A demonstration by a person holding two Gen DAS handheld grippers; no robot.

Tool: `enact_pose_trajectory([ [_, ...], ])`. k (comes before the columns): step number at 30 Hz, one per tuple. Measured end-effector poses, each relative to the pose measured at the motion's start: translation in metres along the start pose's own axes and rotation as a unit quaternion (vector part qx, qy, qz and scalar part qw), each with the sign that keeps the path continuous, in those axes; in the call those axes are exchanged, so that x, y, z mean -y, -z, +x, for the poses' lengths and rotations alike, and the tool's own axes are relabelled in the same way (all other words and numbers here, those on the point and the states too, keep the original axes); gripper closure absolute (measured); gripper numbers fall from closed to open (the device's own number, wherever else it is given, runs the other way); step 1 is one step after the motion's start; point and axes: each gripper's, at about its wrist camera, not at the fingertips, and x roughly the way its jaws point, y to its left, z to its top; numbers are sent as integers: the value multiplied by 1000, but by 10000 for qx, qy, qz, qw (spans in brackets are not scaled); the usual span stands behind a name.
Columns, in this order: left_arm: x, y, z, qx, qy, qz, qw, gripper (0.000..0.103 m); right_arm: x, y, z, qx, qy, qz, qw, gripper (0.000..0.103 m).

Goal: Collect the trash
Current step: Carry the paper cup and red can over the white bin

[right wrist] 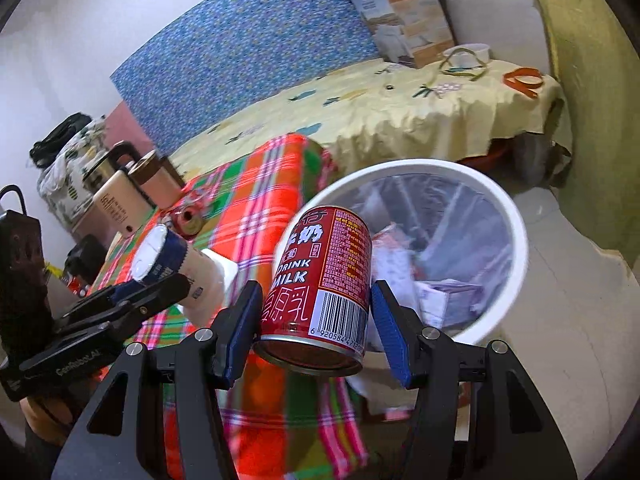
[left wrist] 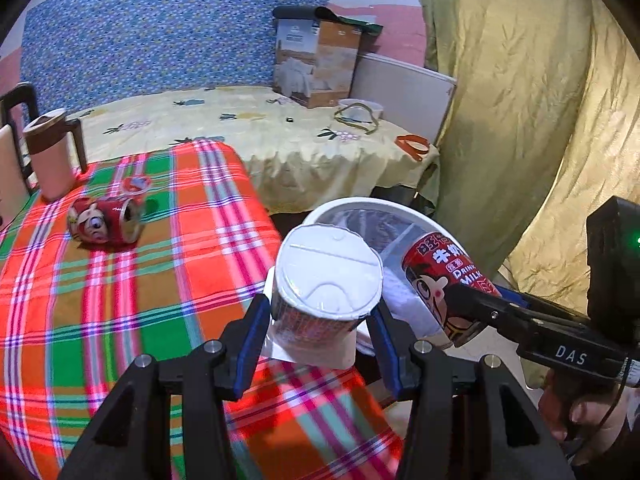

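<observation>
Plaid table edge | left gripper (left wrist: pixel 320 312) clamps cup (left wrist: pixel 326 280) | right gripper (right wrist: pixel 316 316) clamps can (right wrist: pixel 324 280), tilted down

Near table (left wrist: pixel 120 304): covered by a plaid cloth in red, green and orange.
On plaid cloth: two red cans (left wrist: pixel 105 222) lying on their sides, touching; one cream jug (left wrist: pixel 52 154) with brown lid, upright at the far corner.
Far surface (left wrist: pixel 256 136): draped in pale yellow printed cloth.
On yellow cloth: cardboard box (left wrist: pixel 316 62), upright; white bowl (left wrist: pixel 360 109); orange strap (left wrist: pixel 412 145) at the edge.
Floor (right wrist: pixel 568 292): pale tile; white bin (right wrist: pixel 516 240) standing on it.
</observation>
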Motion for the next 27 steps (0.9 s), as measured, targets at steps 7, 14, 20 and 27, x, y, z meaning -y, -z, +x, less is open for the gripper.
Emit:
enact_pose_trajectory([
  [7,20,-8,16,-56,182,152,9997,51,21,0,-4,43,202,241,9995,46],
  [14,32,-13,32,-132,288,208,9993,51,35,0,-2,3,300,353,9989,46],
  [20,38,-15,48,-242,375,241,9987,51,41,-2,4,-85,370,380,9986,46],
  [27,42,-15,67,-402,442,235,9979,51,46,-4,11,-197,422,355,9983,47],
])
